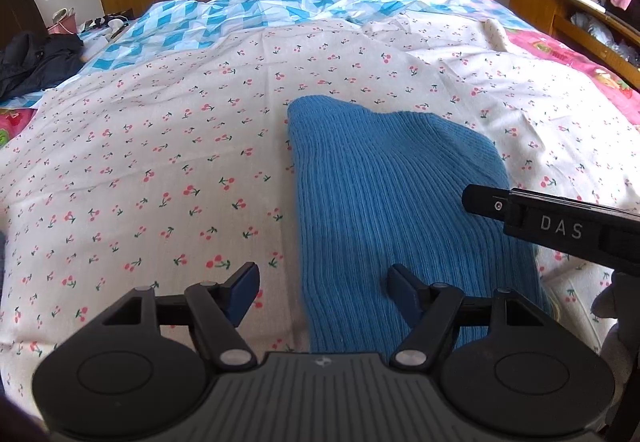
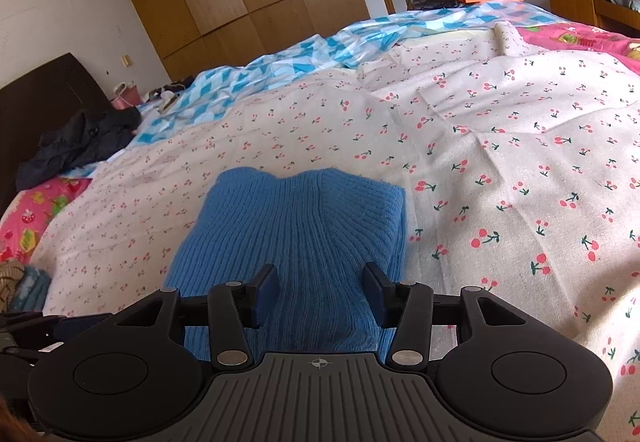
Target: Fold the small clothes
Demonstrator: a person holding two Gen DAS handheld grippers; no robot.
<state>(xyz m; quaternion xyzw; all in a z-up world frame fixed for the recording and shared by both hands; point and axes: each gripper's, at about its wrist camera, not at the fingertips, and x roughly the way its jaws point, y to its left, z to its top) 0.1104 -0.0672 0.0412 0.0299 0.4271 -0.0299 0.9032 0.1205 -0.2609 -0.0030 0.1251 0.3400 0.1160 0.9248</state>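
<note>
Hovering low over the near end of the blue knit garment (image 1: 384, 201), both tools stand released, nothing between their pads. The garment lies flat on the cherry-print sheet (image 1: 160, 161) of the bed, already narrowed to a long ribbed strip running away from the cameras, its far end rounded with a shallow dip.

Left tool (image 1: 323, 292): jaws wide, straddling the garment's left edge, one pad over the sheet, the other over the knit. Right tool (image 2: 319, 292): jaws apart, centred over the near end of the knit; contact with the fabric cannot be told.

Judgement: the step in hand looks like taking the near hem to fold it lengthwise onto the far end. To do it well, each tool should pinch all layers at its own near corner, not the top layer only. Lift evenly, carry both corners forward together, and lay them square on the far edge. The loose knit may sag or stretch between the two grips.
</note>
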